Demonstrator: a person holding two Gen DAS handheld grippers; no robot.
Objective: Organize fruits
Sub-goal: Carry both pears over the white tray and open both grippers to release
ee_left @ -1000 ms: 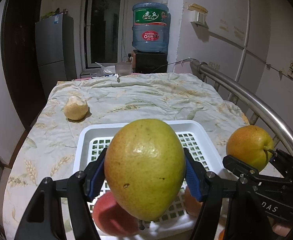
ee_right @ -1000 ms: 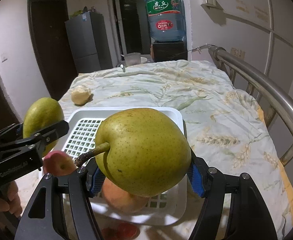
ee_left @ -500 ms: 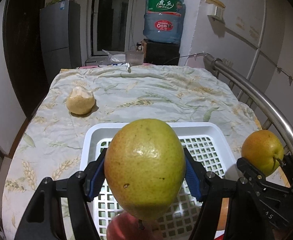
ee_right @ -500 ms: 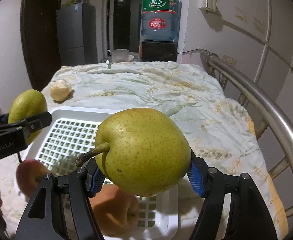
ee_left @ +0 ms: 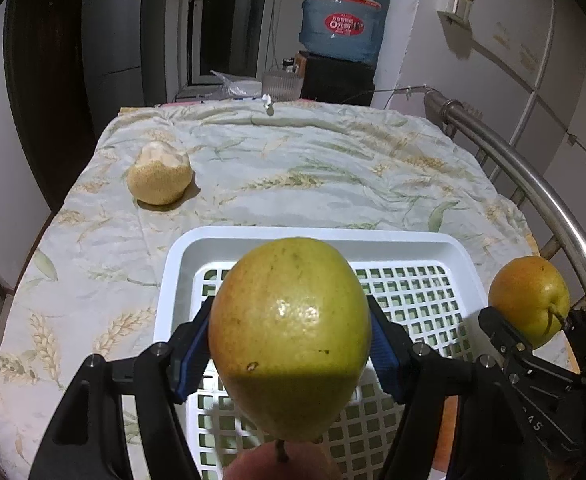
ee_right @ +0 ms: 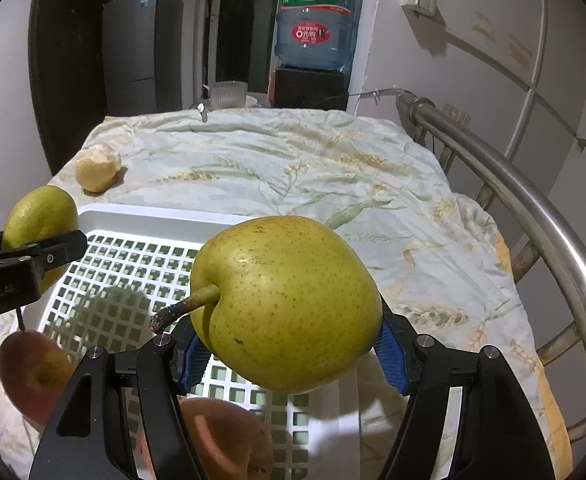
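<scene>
The left gripper (ee_left: 289, 344) is clamped on a green-yellow pear (ee_left: 289, 336), blue pads pressing its two flanks, stem end hanging downward. Gripping across the widest part probably keeps the round fruit from rolling out while it is carried. The right gripper (ee_right: 289, 344) is clamped the same way on a second green pear (ee_right: 289, 304), whose stem sticks out sideways to the left, clear of the pads.

Both pears hang above the near half of a white slotted basket (ee_left: 313, 240), which lies directly ahead of and below the two grippers on the cloth-covered tabletop (ee_left: 333, 160). Held there, pointing downward, they look ready to be lowered in; I judge the step in hand to be carrying the pears over the basket for release.

Below the right gripper, a reddish fruit (ee_right: 221, 440) lies at the basket's near edge, and another red fruit (ee_right: 33, 376) sits to its lower left, beneath the left gripper; whether that one lies inside the basket or beside it I cannot tell. They leave the middle and far part of the grid free, a likely landing spot.

Farther off, beyond the basket and to the left of both grippers, a pale, partly peeled fruit (ee_left: 160, 178) rests alone on the cloth, apparently not yet gathered. A steel rail (ee_right: 533, 216) curves along the right side.
</scene>
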